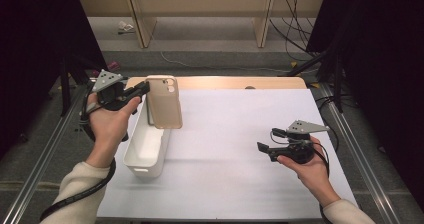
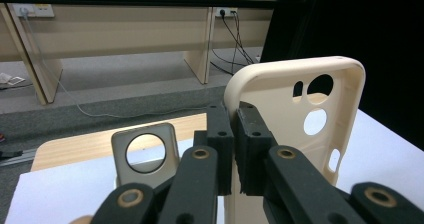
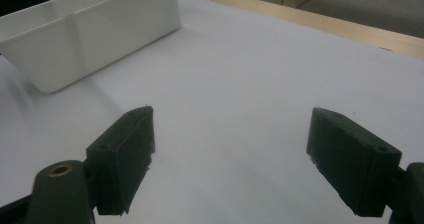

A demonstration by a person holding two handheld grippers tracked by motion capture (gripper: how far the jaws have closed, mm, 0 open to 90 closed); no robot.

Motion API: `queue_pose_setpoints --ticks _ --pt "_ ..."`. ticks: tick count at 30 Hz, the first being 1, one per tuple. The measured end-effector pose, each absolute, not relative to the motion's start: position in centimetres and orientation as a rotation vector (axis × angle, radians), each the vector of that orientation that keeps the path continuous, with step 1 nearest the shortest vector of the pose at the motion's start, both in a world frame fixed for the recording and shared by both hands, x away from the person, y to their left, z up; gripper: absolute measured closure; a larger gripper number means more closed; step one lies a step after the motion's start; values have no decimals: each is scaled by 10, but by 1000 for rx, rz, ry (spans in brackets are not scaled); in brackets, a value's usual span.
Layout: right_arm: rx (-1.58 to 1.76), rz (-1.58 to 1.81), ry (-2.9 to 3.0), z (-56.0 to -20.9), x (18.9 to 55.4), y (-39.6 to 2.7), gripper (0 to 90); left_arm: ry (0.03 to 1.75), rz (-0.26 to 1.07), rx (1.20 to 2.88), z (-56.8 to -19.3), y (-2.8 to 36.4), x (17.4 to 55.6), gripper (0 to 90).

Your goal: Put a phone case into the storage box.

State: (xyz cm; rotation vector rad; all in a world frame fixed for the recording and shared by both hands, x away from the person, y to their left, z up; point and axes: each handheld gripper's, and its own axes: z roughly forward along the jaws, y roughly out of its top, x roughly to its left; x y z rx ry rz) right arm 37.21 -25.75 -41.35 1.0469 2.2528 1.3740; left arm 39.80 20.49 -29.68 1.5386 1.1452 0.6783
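One beige plastic phone case (image 1: 164, 102) hangs clenched in the left gripper (image 1: 143, 89) at upper left, above the white rectangular plastic bin (image 1: 148, 149). Whether it is going in or coming out I cannot tell (a grey case (image 2: 145, 153) stands low behind the jaws in the left gripper view); the right gripper (image 1: 266, 145) waits released at lower right.

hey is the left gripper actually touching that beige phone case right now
Touching. In the left gripper view, the left gripper has its jaws shut on the side edge of the phone case, with no gap showing.

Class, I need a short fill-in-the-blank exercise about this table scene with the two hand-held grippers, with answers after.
1. The left gripper is shut on the edge of a beige phone ____.
2. The right gripper has its jaws ____.
3. Under the phone case stands a ____ bin.
4. The camera holes are at the case's ____ end.

Missing words: case; open; white; upper
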Motion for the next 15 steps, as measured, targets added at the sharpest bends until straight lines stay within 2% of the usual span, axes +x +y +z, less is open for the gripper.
queue_pose_setpoints --ticks 15 --pt "1046 1374 2254 -414 372 -258 204 1174 706 1546 -299 224 404 857"
